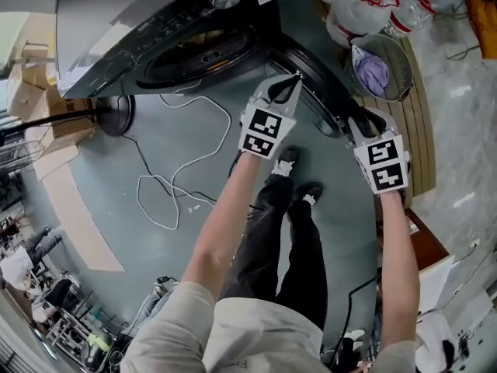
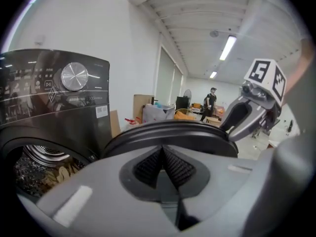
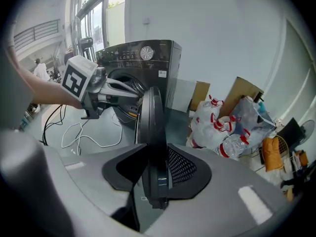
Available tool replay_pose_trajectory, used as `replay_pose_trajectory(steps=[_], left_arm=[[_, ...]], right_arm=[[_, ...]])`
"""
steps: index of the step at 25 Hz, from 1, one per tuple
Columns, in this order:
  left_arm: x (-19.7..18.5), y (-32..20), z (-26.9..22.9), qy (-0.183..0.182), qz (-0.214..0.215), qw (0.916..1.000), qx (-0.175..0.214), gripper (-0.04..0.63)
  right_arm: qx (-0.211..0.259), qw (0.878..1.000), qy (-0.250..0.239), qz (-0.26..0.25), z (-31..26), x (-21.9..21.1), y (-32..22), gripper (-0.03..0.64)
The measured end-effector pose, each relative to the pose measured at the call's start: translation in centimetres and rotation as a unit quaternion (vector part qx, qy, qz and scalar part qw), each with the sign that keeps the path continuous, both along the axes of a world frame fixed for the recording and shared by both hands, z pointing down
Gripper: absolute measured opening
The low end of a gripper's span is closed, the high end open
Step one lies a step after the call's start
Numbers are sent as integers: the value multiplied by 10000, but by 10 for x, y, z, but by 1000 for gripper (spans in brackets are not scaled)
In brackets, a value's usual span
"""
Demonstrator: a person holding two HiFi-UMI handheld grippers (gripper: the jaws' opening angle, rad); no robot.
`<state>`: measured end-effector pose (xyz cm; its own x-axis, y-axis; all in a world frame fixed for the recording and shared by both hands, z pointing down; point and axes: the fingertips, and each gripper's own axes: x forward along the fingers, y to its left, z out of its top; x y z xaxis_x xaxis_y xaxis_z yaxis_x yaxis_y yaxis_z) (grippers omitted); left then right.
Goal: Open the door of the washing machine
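The dark grey washing machine [image 1: 155,22] stands at the top of the head view with its round door [image 1: 314,80] swung out toward me. My right gripper [image 1: 351,123] is shut on the door's outer rim. In the right gripper view the rim [image 3: 150,117] runs edge-on between the pads of that gripper [image 3: 157,174]. My left gripper [image 1: 297,78] hangs just above the door's near edge, jaws shut with nothing between them [image 2: 163,157]. The door's rim [image 2: 168,135] lies right beyond its tips. The drum opening [image 2: 44,167] shows at lower left.
A white cable [image 1: 178,169] loops over the floor left of my legs [image 1: 287,208]. A wire basket with purple cloth [image 1: 380,68] and bags of plastic bottles [image 1: 373,6] stand right of the machine. A round stand base [image 1: 116,115] and cardboard [image 1: 46,99] lie to the left.
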<state>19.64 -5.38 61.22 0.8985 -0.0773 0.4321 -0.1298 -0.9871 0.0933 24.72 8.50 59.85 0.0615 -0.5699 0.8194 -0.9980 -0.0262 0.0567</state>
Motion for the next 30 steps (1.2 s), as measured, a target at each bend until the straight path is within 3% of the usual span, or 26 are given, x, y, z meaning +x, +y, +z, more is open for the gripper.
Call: replay_pose_trajectory(steps=[9, 15, 19, 25, 30], left_arm=[[33, -45, 2, -31, 93, 9999, -70, 58], [50, -51, 2, -27, 339, 9994, -67, 58], [62, -53, 1, -16, 309, 9994, -134, 58], [76, -77, 0, -57, 104, 9997, -235, 58], [82, -95, 3, -167, 40, 9995, -251, 57]], right_arm=[[-378, 9949, 915, -193, 1, 53, -13, 118], [-463, 9907, 1276, -89, -1, 90, -25, 112], [-522, 9882, 1441, -44, 1, 117, -34, 95], [-676, 9789, 1886, -392, -2, 154, -57, 81], [-564, 9767, 2053, -263, -4, 178, -77, 65]])
